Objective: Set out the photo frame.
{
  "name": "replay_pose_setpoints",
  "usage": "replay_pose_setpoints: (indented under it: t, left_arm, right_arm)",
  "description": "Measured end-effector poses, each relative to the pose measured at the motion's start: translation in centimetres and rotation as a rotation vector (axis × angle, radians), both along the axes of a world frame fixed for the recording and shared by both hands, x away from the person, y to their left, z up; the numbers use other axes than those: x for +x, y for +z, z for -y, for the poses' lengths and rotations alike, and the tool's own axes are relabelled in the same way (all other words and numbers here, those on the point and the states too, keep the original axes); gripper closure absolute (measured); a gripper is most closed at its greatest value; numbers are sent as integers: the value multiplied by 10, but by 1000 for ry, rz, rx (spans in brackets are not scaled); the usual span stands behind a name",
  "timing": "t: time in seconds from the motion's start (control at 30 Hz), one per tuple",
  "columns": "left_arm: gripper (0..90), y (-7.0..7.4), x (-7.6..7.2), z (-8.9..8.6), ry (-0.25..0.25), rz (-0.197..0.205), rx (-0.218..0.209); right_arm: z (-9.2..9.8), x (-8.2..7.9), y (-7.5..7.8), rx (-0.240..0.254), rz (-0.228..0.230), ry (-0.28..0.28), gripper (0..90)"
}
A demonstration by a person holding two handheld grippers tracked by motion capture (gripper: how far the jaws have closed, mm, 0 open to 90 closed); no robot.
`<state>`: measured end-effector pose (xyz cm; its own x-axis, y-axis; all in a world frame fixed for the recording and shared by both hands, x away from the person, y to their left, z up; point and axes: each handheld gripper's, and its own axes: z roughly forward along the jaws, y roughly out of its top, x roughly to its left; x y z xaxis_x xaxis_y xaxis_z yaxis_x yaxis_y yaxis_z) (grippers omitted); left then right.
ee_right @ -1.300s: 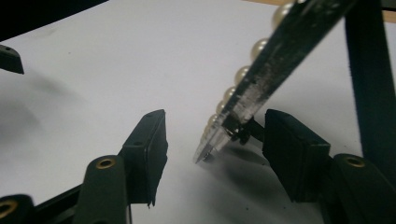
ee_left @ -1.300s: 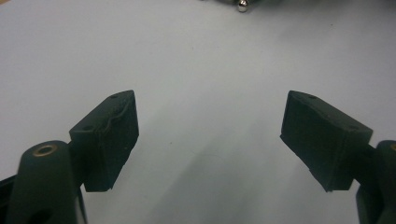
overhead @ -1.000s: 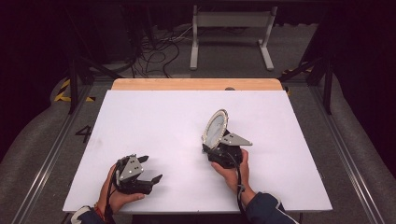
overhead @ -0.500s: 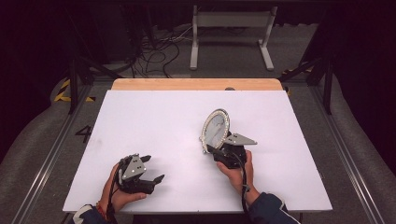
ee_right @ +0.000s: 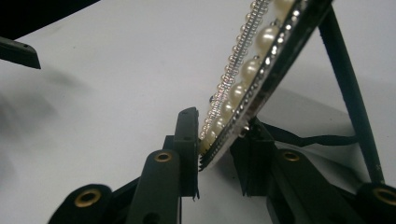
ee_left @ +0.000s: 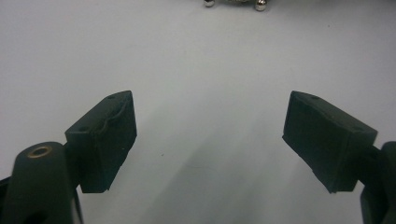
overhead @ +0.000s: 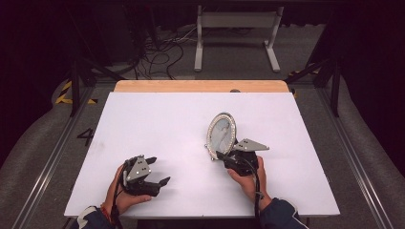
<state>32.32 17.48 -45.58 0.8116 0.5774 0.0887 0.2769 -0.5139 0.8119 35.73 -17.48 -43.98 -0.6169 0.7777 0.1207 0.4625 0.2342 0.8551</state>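
The oval silver picture frame with a pearl rim is standing tilted on the white table. The right gripper view is showing its pearl edge between the right gripper, whose jaws have just been closing and are clamping it. The left gripper is resting well apart, jaws wide.

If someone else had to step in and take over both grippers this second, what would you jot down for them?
Right gripper: its jaws have just been closing on the lower rim of the oval pearl-rimmed picture frame. In the right gripper view the left pad touches the pearl edge; the other pad sits just behind the rim.
Left gripper: open, nothing between its jaws, low over the white table near the front left.
Frame: tilted, right of the table's centre, its back strut out behind it.
Done: frame gripped or nearly so.
Left: probably confirm the grip, then move or set the frame; the goal spot isn't evident.
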Motion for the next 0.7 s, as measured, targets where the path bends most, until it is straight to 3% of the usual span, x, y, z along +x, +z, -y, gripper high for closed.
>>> replay_pose_setpoints:
  t: [0.13,0.37,0.47,0.7]
  left_arm:
    - [180,0,0,2,-4,1,5]
    - [178,0,0,4,11,4,3]
    - [175,0,0,5,14,2,-4]
    - [174,-1,1,5,18,-1,-2]
  right_arm:
    - [1,1,2,12,16,-18,635]
    - [-5,2,0,26,36,-55,590]
    - [-9,5,-2,41,28,-71,594]
    - [-9,11,-6,71,4,-59,709]
